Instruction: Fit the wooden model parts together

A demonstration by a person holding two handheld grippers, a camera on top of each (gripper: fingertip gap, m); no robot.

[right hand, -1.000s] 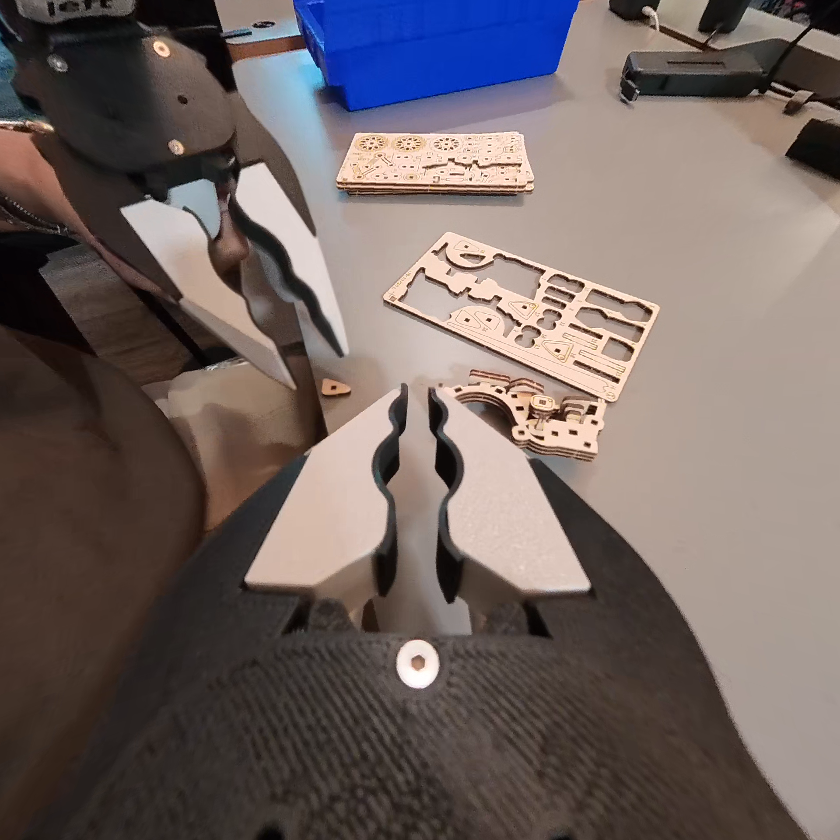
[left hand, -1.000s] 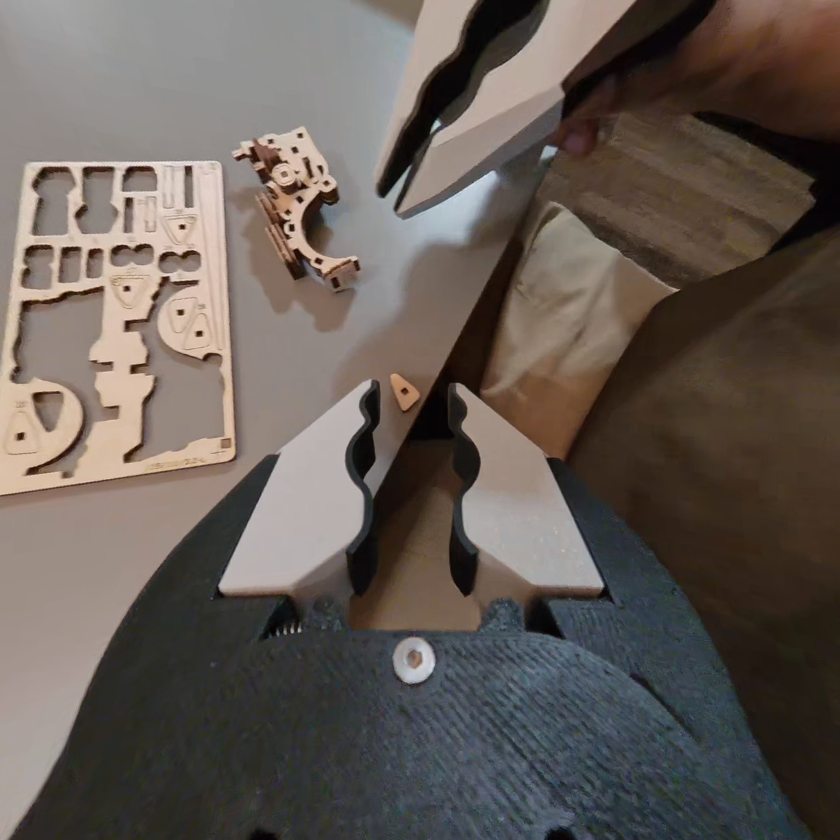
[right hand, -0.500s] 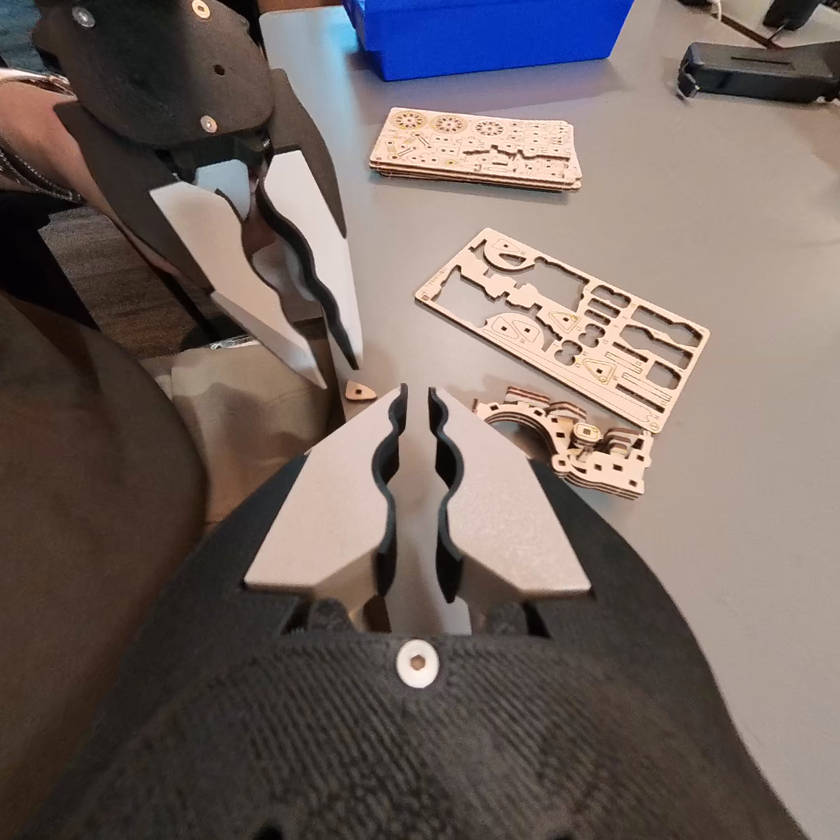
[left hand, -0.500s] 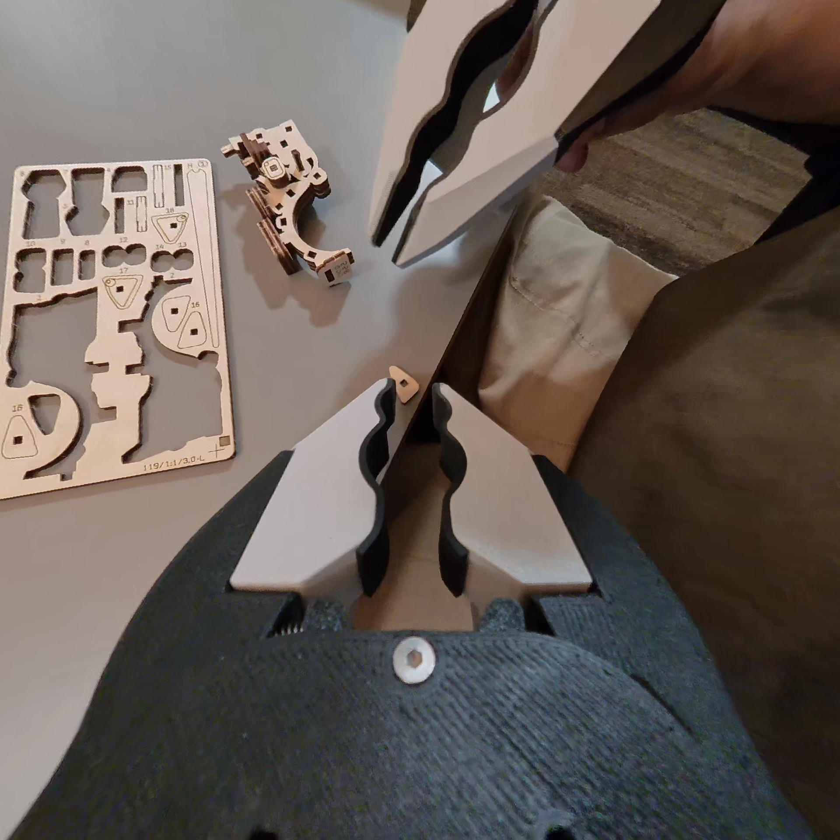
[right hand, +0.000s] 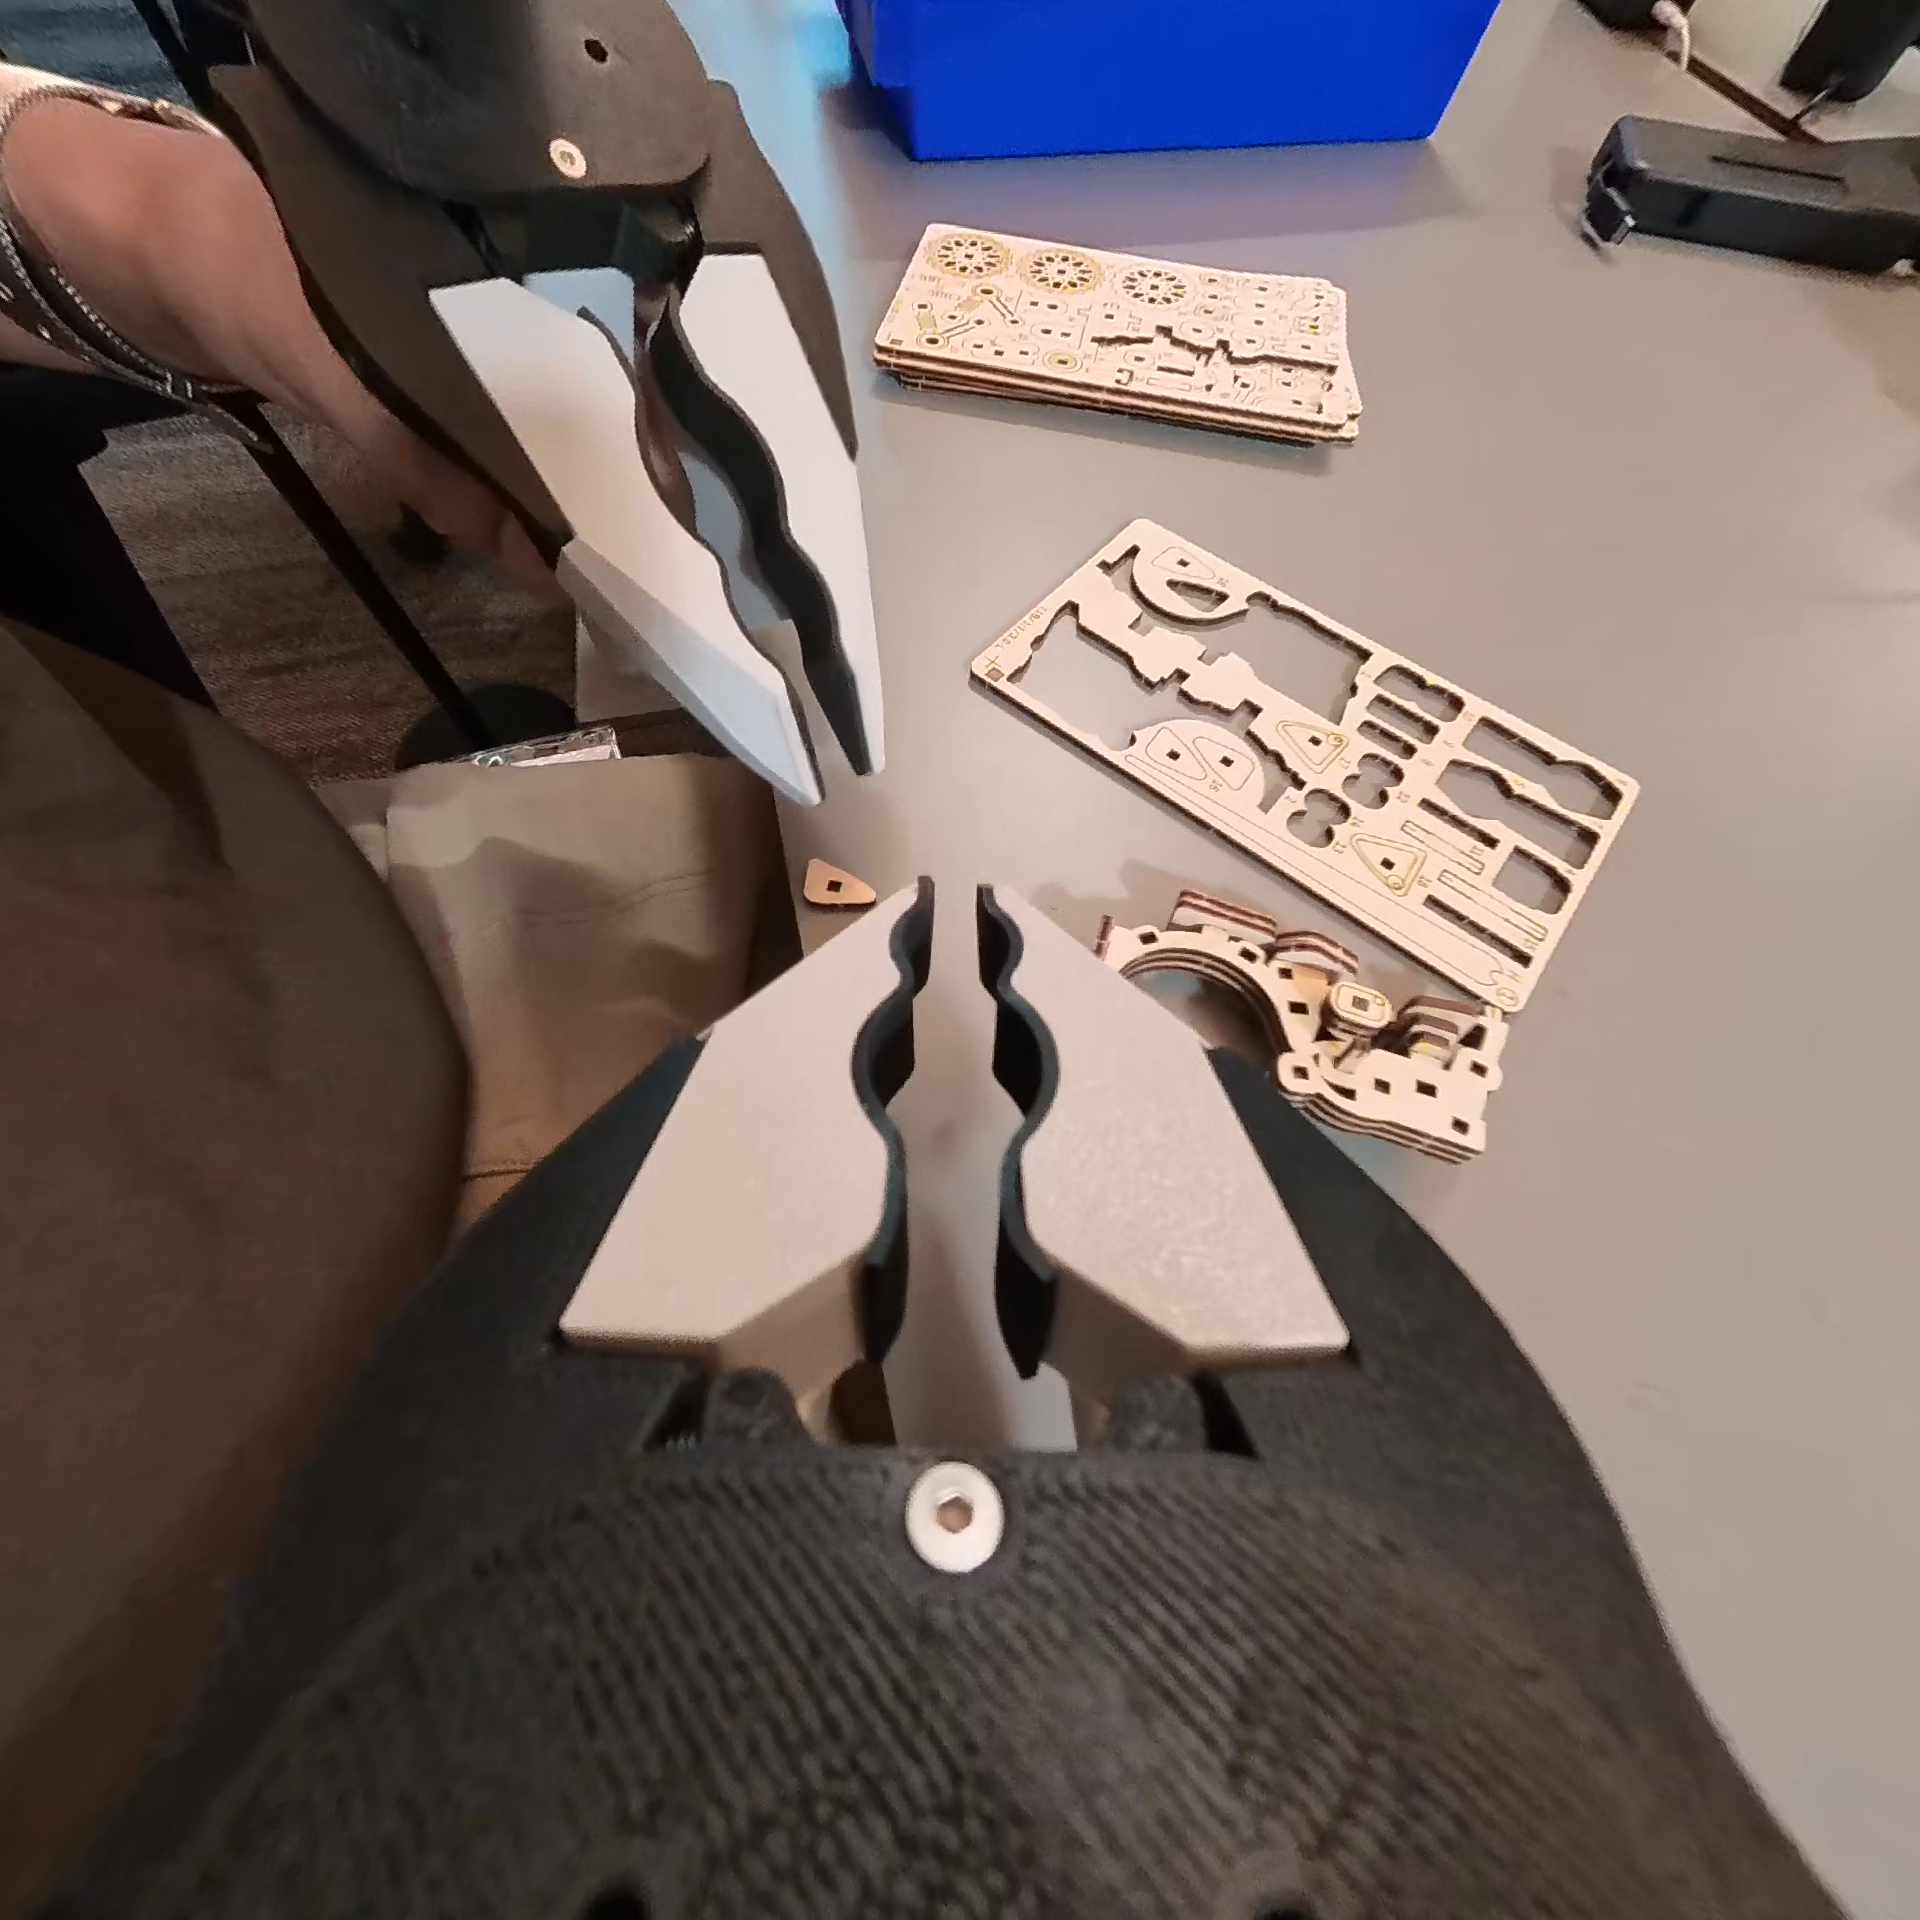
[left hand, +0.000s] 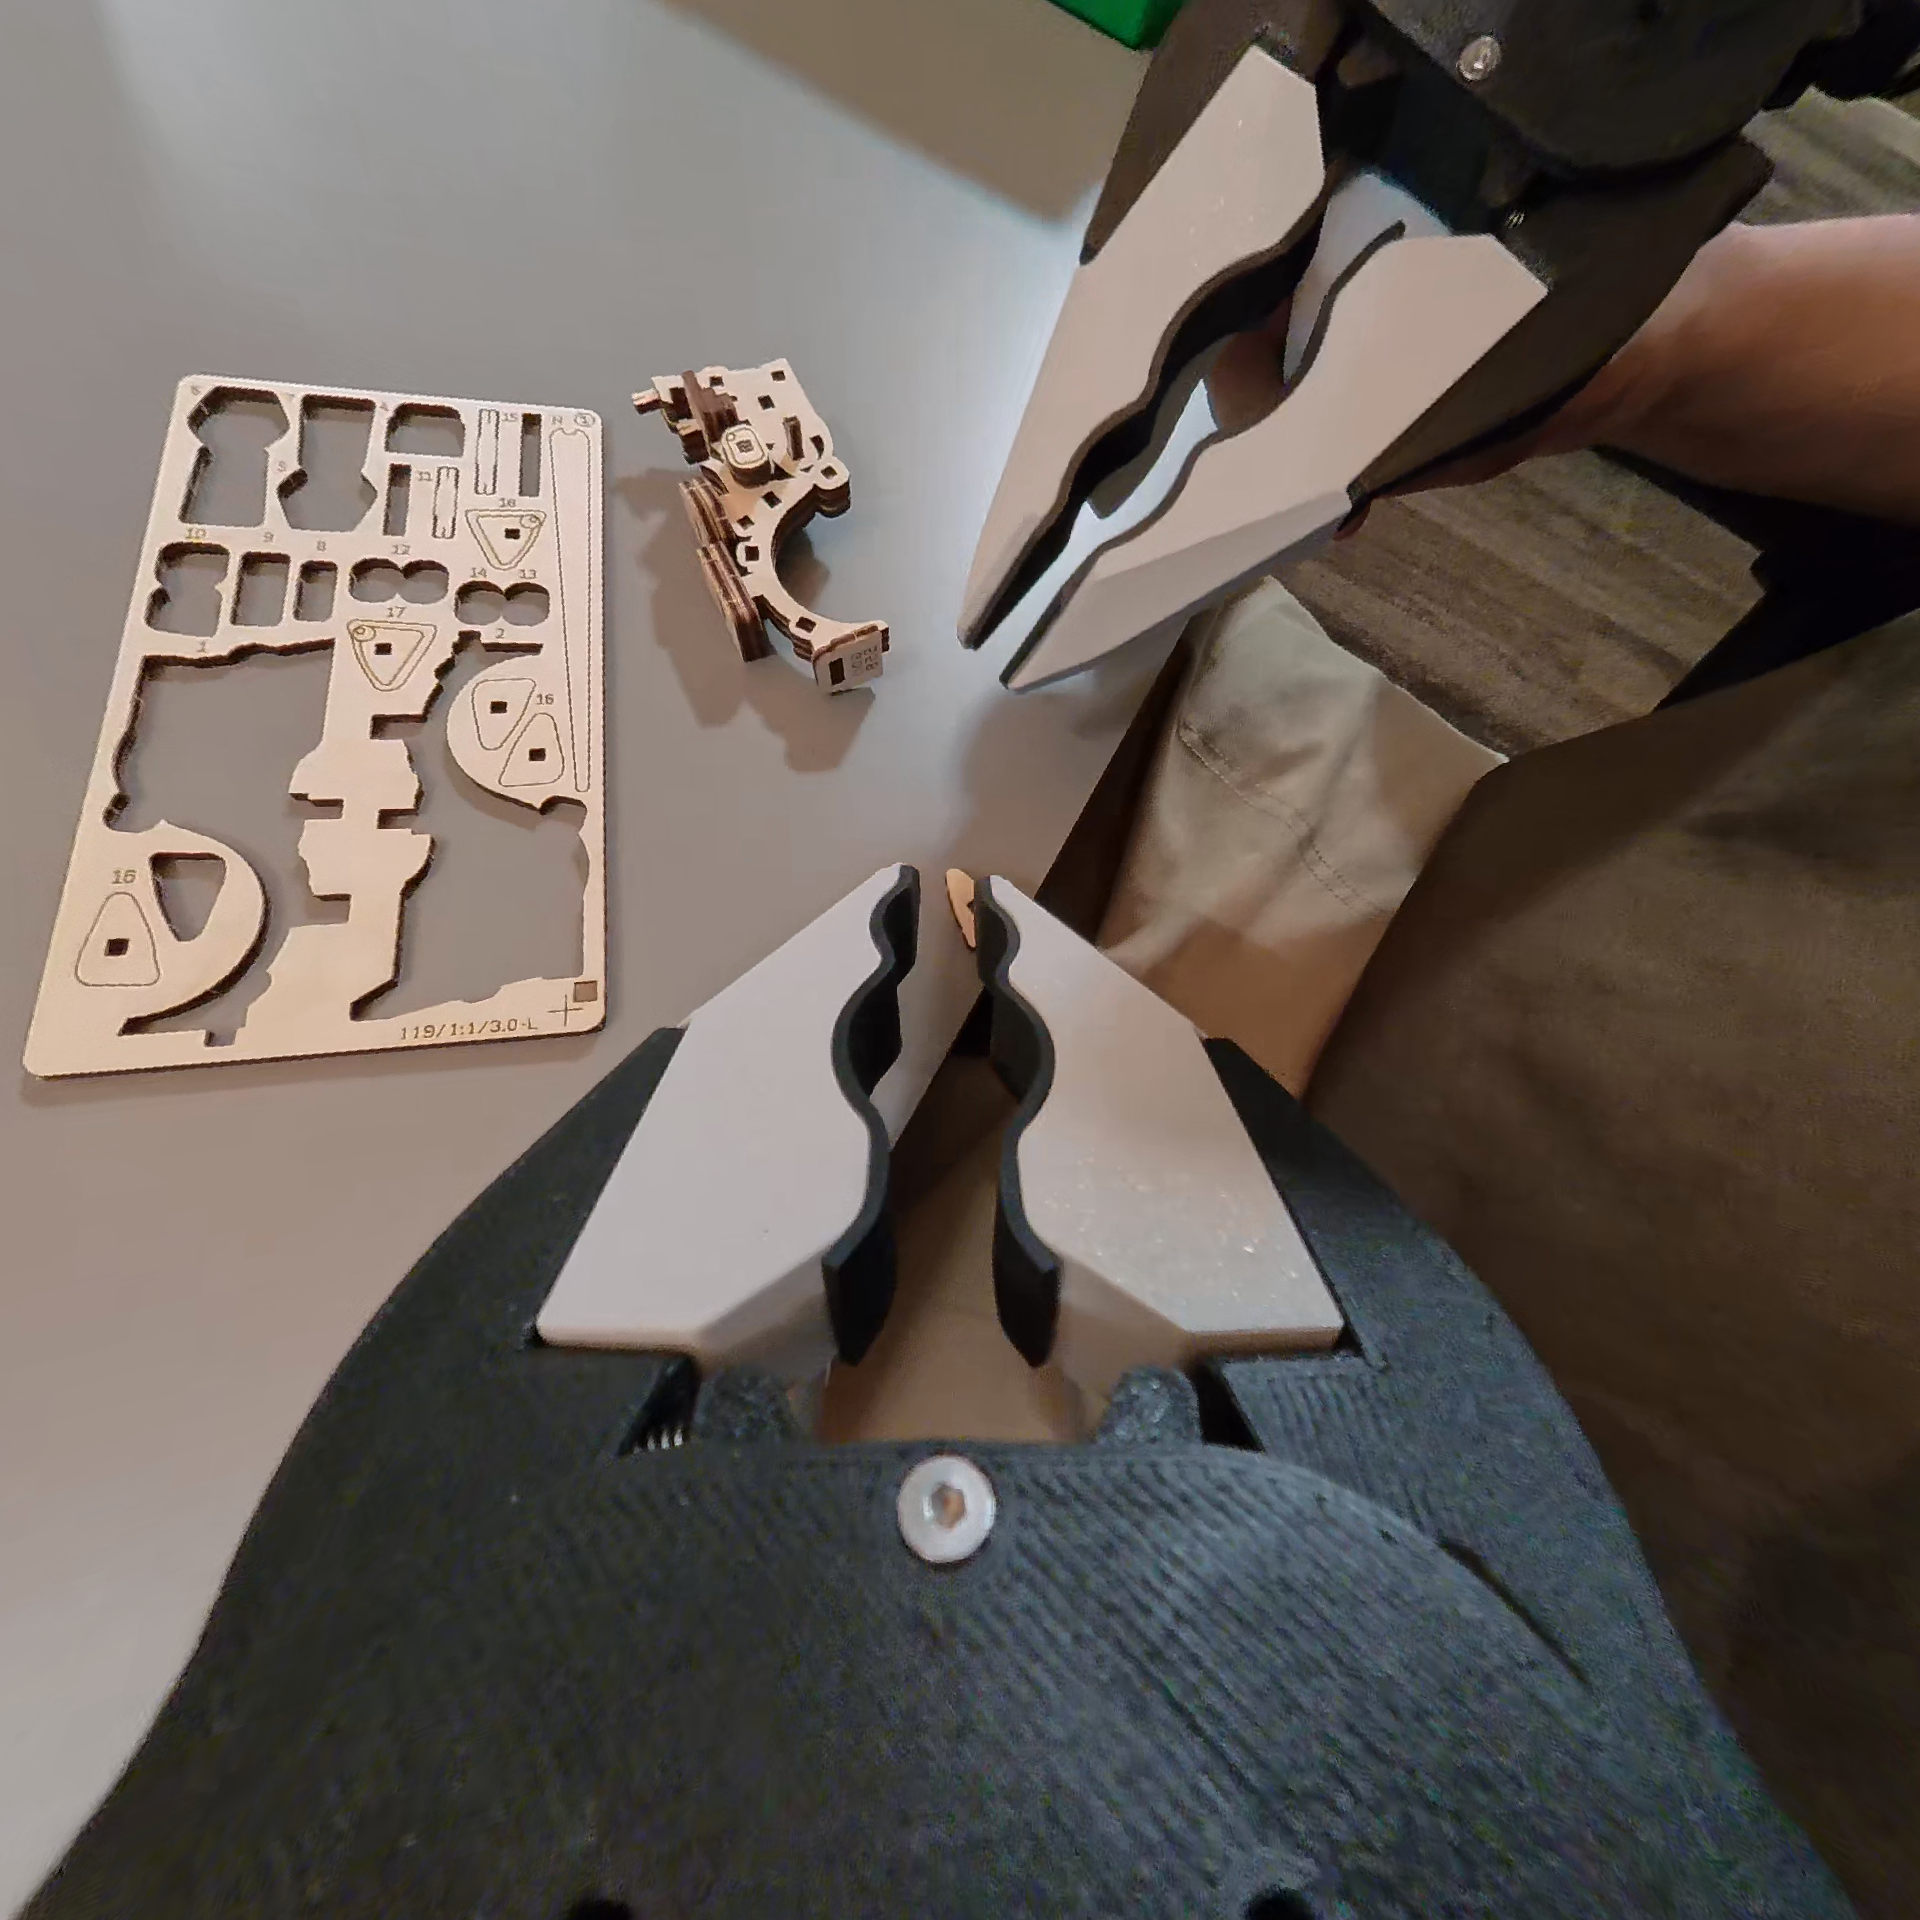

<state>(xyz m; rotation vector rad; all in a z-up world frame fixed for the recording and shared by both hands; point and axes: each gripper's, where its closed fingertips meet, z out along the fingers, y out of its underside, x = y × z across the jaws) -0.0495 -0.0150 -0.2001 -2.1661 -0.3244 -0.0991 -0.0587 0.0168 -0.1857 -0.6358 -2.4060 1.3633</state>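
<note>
A small triangular wooden piece point(right hand: 836, 886) lies flat near the table's front edge. In the left wrist view it point(left hand: 961, 909) shows in the narrow gap between my left gripper's point(left hand: 948, 894) tips. The right wrist view shows the left gripper point(right hand: 834, 781) hovering just above the piece, empty and not touching it. My right gripper point(right hand: 953, 891) is empty, jaws a narrow gap apart, just right of the piece; it also shows in the left wrist view point(left hand: 989, 660). The part-built wooden model point(left hand: 769, 520) point(right hand: 1351, 1049) lies on the table beside it.
A punched-out wooden sheet point(left hand: 364, 821) point(right hand: 1205, 675) lies flat past the model. A stack of uncut sheets point(right hand: 1122, 332), a blue bin point(right hand: 1143, 62) and a black device point(right hand: 1745, 197) stand farther back. The person's lap point(left hand: 1299, 810) is at the table edge.
My left gripper's jaws have narrowed and moved over the small triangular piece. The right gripper has moved closer to the piece, its gap unchanged.
</note>
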